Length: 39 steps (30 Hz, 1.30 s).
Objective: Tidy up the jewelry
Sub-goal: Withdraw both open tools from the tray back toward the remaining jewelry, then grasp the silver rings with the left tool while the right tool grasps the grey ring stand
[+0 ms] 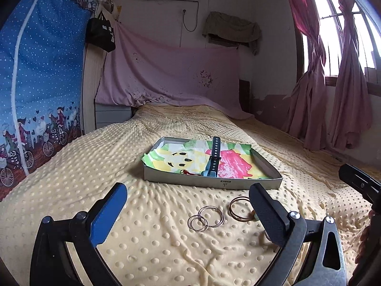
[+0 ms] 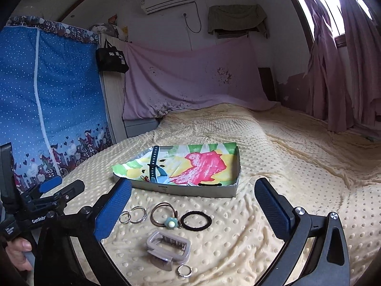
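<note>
Lying on the dotted yellow blanket [image 2: 273, 147], a shallow grey box [image 2: 209, 190] lined with bright painted paper [image 2: 204, 164] serves as the landmark. A dark watch strap [image 2: 153, 164] lies across the paper inside the box, with a small red-and-gold piece [image 2: 144, 178] beside its near end; I cannot tell what that piece is.

Just in front of the box, on the blanket, sit 2 linked silver rings [image 2: 133, 215], a brown hair tie with a pale green flower bead [image 2: 164, 215], and a black hair elastic [image 2: 196, 219], side by side in a row. Nearer the camera than that row, further from the box, rest a beige claw clip [image 2: 167, 247] and 1 small silver ring [image 2: 183, 270].

Both tools hover in front of the box with fingers spread wide and nothing between them: the left gripper [image 1: 190, 217] over the linked rings, the right gripper [image 2: 193, 214] over the row of hair ties.
</note>
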Each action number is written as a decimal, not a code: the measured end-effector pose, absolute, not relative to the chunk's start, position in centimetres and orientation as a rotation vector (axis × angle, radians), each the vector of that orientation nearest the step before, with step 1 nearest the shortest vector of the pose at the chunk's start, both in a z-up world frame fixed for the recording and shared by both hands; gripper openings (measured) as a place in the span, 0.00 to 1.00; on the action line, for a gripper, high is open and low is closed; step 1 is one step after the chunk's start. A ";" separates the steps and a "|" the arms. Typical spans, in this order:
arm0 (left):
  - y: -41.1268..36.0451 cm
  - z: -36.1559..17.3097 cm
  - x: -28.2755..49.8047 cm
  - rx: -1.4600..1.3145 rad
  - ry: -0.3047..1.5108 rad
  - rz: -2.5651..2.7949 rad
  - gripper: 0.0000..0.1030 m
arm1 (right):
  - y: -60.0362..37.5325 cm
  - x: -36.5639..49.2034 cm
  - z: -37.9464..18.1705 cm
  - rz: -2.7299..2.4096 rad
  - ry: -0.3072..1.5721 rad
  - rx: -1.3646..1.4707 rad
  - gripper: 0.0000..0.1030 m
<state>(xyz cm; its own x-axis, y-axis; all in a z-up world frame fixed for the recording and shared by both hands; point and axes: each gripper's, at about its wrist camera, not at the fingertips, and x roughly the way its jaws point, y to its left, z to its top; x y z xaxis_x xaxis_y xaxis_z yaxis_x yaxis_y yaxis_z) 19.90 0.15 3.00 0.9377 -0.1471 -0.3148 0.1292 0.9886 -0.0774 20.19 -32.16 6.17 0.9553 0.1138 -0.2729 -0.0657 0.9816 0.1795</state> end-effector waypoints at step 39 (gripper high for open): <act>1.0 -3.0 25.3 -0.041 0.548 -0.284 0.77 | -27.7 20.9 -0.3 0.057 0.443 0.174 0.99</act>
